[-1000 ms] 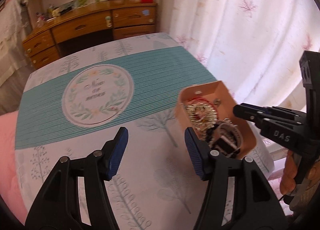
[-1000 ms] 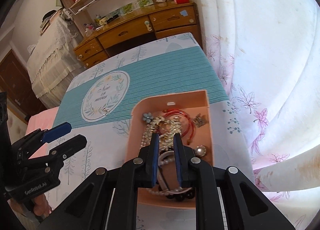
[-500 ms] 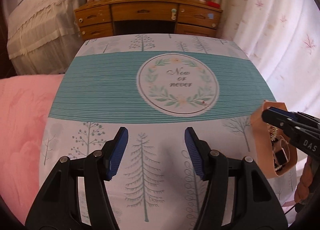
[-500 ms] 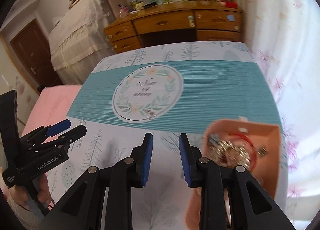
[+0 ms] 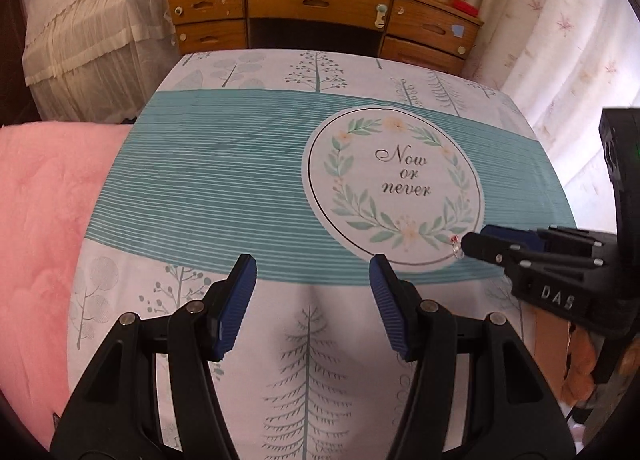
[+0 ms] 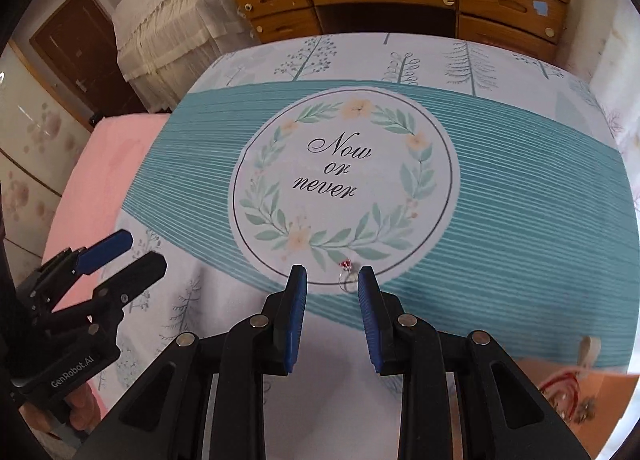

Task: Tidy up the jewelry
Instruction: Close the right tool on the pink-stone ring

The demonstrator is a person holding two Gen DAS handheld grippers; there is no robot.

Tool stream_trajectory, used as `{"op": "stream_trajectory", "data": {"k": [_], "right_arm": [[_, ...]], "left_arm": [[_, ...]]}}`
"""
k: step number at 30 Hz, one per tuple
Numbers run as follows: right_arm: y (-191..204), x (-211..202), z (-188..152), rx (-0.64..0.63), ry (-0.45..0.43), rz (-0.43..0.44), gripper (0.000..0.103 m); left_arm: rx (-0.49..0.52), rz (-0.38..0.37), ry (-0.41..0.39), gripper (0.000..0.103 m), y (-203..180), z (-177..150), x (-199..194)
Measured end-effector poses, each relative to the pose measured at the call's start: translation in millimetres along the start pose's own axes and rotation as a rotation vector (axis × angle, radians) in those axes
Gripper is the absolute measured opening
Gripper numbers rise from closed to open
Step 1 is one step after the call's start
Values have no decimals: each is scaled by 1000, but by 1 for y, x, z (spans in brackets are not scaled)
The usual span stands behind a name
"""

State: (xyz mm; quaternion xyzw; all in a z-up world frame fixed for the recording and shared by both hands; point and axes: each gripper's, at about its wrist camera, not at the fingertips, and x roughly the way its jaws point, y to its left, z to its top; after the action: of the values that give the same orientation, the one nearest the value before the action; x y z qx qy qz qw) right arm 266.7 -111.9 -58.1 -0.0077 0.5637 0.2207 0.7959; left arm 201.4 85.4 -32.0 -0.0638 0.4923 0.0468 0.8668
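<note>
A small silver ring with a red stone (image 6: 346, 275) lies on the tablecloth at the lower rim of the round "Now or never" print (image 6: 344, 188). My right gripper (image 6: 332, 280) is open, its blue pads either side of the ring, just short of it. In the left wrist view the ring (image 5: 455, 244) shows right at the right gripper's tip (image 5: 474, 246). My left gripper (image 5: 312, 280) is open and empty over the white tree-print part of the cloth. The peach jewelry box (image 6: 600, 392) with a red bangle sits at the lower right.
A wooden desk with drawers (image 5: 320, 16) stands beyond the table's far edge. A pink blanket (image 5: 40, 240) lies to the left, a white curtain (image 5: 560, 40) to the right. The box's edge (image 5: 552, 344) shows behind the right gripper.
My right gripper left the jewelry box, opened wider and moved left and forward to the ring on the round print. My left gripper swung left, away from the box.
</note>
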Motion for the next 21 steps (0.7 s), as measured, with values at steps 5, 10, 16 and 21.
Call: {"op": "stream_trajectory", "data": {"k": [5,10,16,21], "right_arm": [[-3,24,10,8,52,-12,27],[-2,37,13,-9,69,-46,21],[-9,38,15,20,78,-37,8],[-23,20,10,103,53,30,8]], "left_arm": [[-39,-5,40,56,5,10,18],[-38,-3,52,56,4,11,23],[-33,-1,57,56,-1,10,23],[-26,-6,46,56,-5,8,15]]}}
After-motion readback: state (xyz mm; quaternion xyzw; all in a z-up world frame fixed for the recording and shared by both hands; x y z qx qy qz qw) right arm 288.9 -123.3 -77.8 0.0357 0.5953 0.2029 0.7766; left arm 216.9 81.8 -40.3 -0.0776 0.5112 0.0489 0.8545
